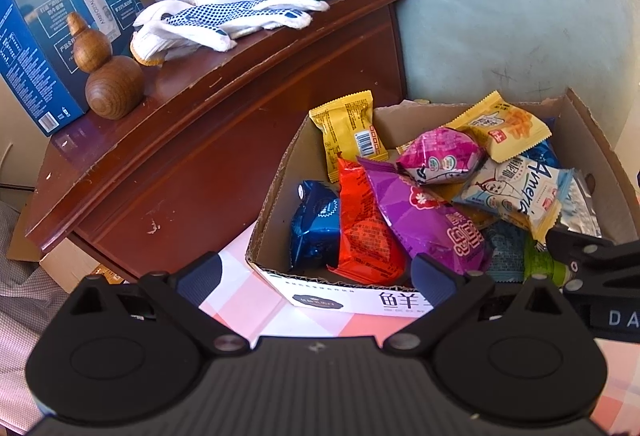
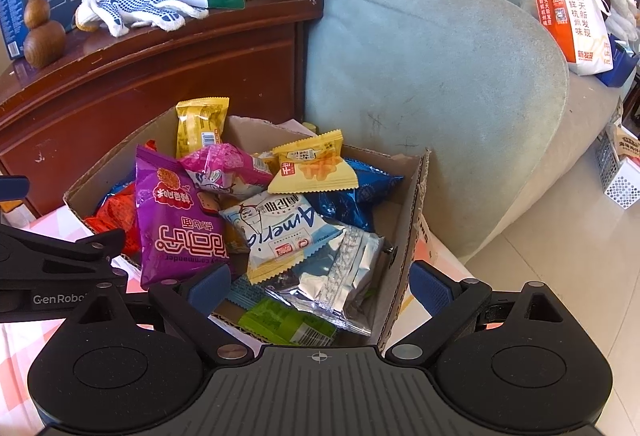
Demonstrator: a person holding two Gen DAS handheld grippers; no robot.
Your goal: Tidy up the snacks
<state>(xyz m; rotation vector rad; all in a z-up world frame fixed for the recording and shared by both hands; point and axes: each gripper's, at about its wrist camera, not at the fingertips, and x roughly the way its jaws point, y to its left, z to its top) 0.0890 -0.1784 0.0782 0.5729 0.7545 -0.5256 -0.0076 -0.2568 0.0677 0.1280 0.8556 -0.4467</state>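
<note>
Cardboard box (image 1: 267,268) full of snack packets (image 2: 180,220) sits on a checked cloth (image 1: 240,300), beside a wooden cabinet (image 1: 192,140). 2 grippers hover near it: left gripper (image 1: 316,272) spread, empty; right gripper (image 2: 318,286) spread, empty.

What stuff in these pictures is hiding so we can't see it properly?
- Green packet: right wrist view, mostly under the silver packet.
- Dark blue packet: right wrist view, covered by the yellow packet; its name cannot be read.
- Cardboard box: left wrist view, its printed words are cut off by the left gripper.
- Box bottom: both views, buried under snacks.
</note>
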